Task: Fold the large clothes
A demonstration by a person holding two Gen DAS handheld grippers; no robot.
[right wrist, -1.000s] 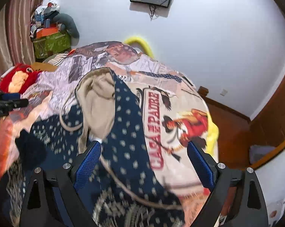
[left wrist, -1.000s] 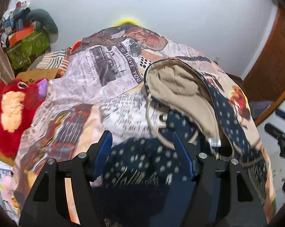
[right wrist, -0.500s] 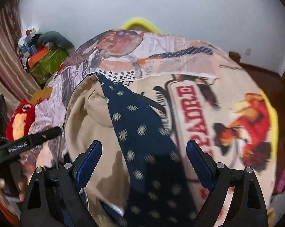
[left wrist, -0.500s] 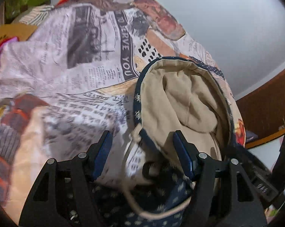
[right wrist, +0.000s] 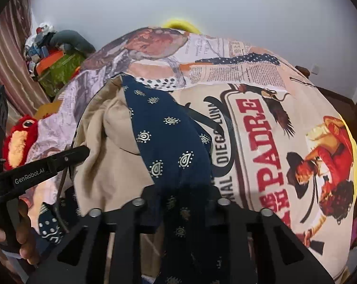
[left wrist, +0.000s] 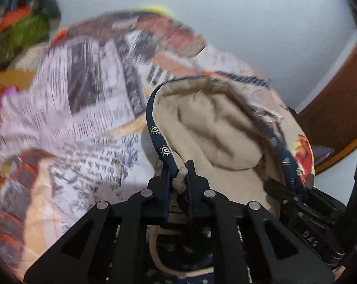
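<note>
Left tool: spread a second ago, now closing, pinching hood rim of navy hoodie. Right tool: likewise closing from wide onto hood's navy fabric. Hoodie lies on printed bedspread.

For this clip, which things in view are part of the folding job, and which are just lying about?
In the job:
navy hoodie
left gripper, jaws closing on the hood's edge
right gripper, jaws closing on navy fabric

Lying about:
printed bedspread
red plush toy
green box
</note>
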